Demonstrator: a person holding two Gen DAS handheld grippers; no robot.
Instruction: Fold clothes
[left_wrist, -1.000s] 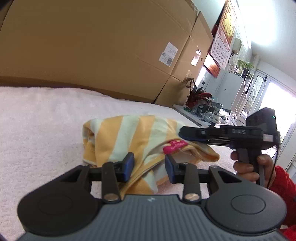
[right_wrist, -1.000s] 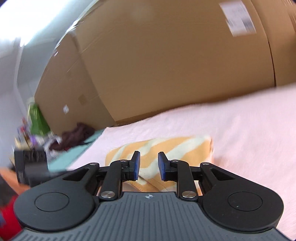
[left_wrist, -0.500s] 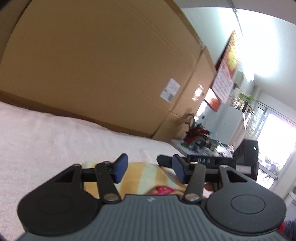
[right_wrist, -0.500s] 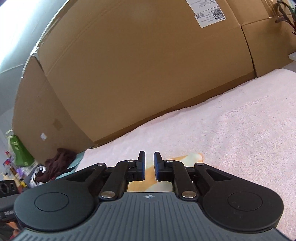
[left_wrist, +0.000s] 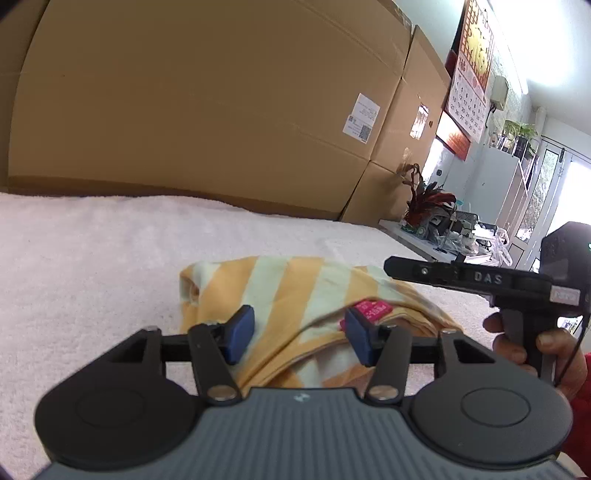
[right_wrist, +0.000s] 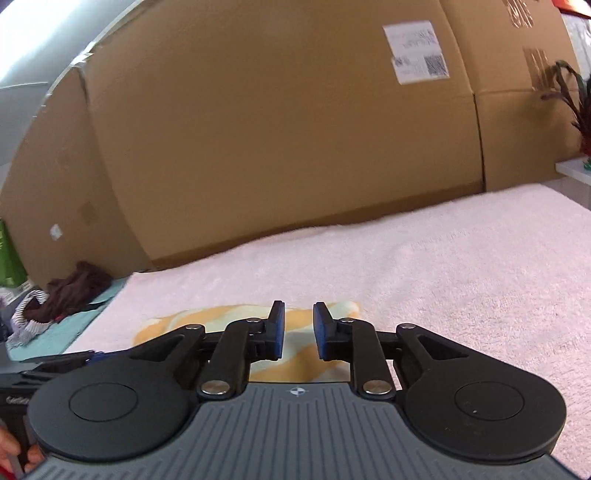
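Broadly, tall cardboard boxes (left_wrist: 207, 110) wall off the far side of the surface (left_wrist: 92, 251), which wears a pale pink terry towel, and on that towel lies the yellow-and-white striped garment (left_wrist: 295, 291), already gathered into a compact, roughly rectangular bundle with a pink label (left_wrist: 373, 308) showing at its near edge. To my eye the folding looks close to done, with the step in hand being a last tidy or a release after a fold. The left claw (left_wrist: 297, 334) hangs released, its blue pads wide apart on either side of the bundle's near edge, gripping nothing that I can see. The right claw (right_wrist: 298, 330) hovers low over the garment's other end, its pads parted by a narrow gap with only cloth visible beyond them, so it too appears to hold nothing. A next move would likely call for pinching the loose near hem by the label and tucking or flattening it. Room is generous: bare towel spreads on all sides, the boxes stand well back, and a dark clothes pile (right_wrist: 70, 291) sits off the towel's left end, well apart.
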